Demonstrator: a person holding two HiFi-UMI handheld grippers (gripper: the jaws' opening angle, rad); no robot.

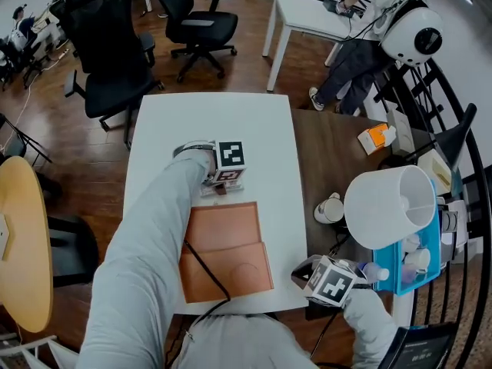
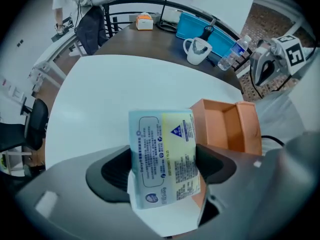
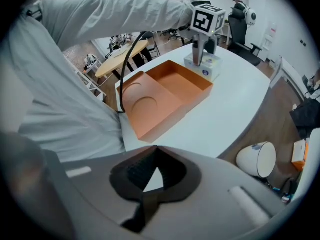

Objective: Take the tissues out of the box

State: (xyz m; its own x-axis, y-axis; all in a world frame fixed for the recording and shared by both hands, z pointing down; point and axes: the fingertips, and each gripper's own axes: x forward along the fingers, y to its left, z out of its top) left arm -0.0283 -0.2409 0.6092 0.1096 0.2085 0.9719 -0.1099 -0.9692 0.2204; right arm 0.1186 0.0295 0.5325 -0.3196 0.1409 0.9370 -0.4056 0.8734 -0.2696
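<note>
Tissue pack, glossy plastic rectangle, gripped by left tongs; right tongs closed, empty.

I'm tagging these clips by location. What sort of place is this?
Most likely an open-plan office or lab: black swivel office chairs, a white desk where a person works, and the white work table in front.

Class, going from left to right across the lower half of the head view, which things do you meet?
Round wooden table → orange box → mug → blue bin.
</note>
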